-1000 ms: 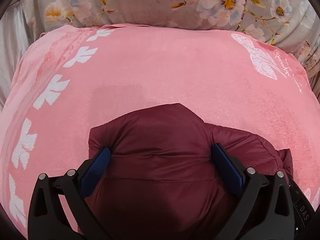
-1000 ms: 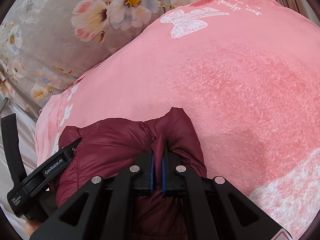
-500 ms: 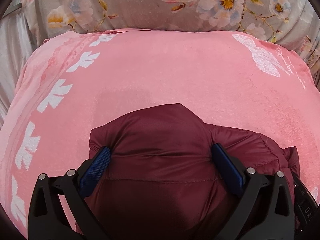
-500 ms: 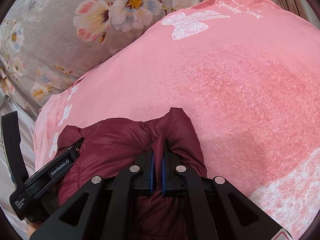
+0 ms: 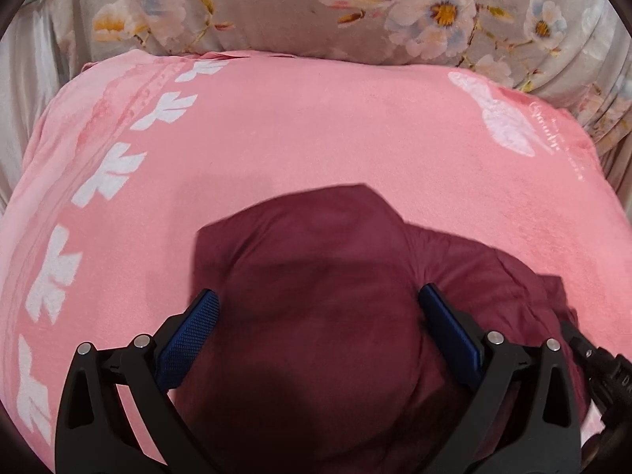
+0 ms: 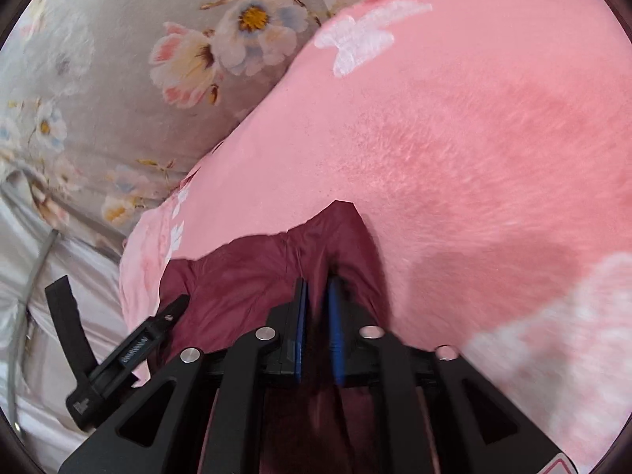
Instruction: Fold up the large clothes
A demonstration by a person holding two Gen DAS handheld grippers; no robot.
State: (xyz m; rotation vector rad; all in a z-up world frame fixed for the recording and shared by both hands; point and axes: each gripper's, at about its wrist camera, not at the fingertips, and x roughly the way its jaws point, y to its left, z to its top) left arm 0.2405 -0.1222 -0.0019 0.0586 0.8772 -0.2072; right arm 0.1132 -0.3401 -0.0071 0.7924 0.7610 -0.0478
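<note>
**Much of maroon jacket lost behind grippers and frame edge**

The maroon jacket (image 5: 316,308) runs out of the left wrist view at the bottom edge, its lower part hidden behind the left gripper (image 5: 318,316) and in deep shadow. Motion blur smears its surface there, so seams cannot be read. To the right of that gripper, script lettering (image 5: 557,144) on the pink blanket (image 5: 316,126) is too small to read. In the right wrist view, the right gripper (image 6: 318,304) covers the fabric between its fingers; blur leaves unclear whether the pads (image 6: 335,328) grip it. Left of it, the left gripper's label (image 6: 136,353) is illegible.
</note>
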